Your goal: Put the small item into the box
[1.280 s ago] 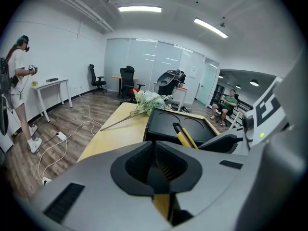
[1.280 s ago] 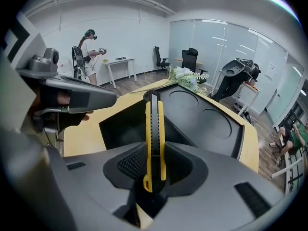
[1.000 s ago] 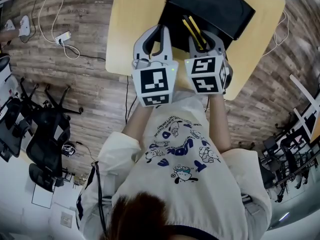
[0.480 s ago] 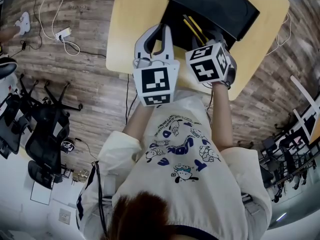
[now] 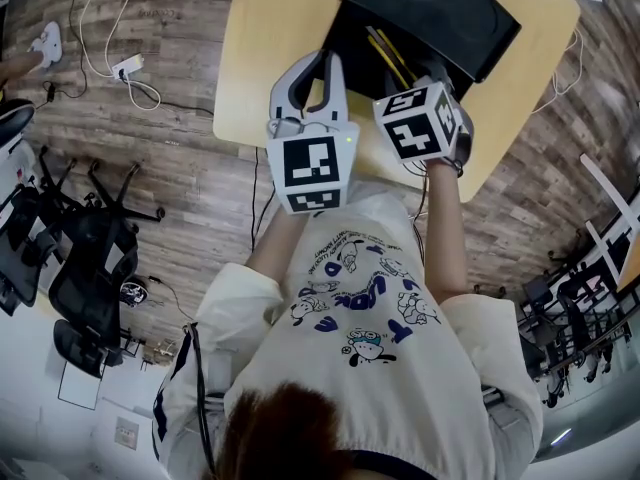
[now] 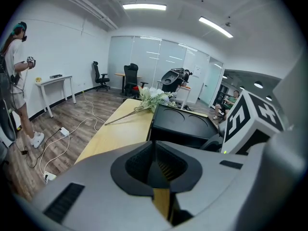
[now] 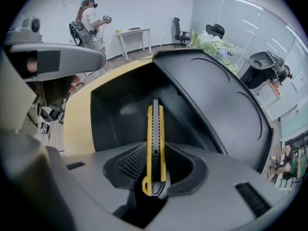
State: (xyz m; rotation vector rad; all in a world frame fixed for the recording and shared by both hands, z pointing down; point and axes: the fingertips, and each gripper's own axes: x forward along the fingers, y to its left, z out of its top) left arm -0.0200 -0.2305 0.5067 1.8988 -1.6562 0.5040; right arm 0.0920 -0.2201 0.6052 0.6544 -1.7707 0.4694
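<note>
The right gripper is closed on a yellow and black knife, its two ribbed pads pressing the handle from either side near the butt end. The knife sticks straight out past the jaws and hangs over the open mouth of the black box. From the head view its far end lies within the box's outline, but I cannot tell whether it touches the bottom. The box stands on a light wooden table with its lid thrown back on the far side. The lid's inner face shows two shallow round recesses in the right gripper view. The left gripper has its jaws together with nothing between them; in its own view only a strip of tabletop shows below the meeting pads. It sits over the near part of the table, just left of the box's front corner and close beside the right gripper, the two marker cubes almost side by side. A sprig of pale flowers lies on the far end of the table, beside the box. The floor is grey-brown wood planks. White cables trail across it at the upper left of the head view, and black office chairs are grouped at the left. Another person stands by the white wall in the left gripper view.
</note>
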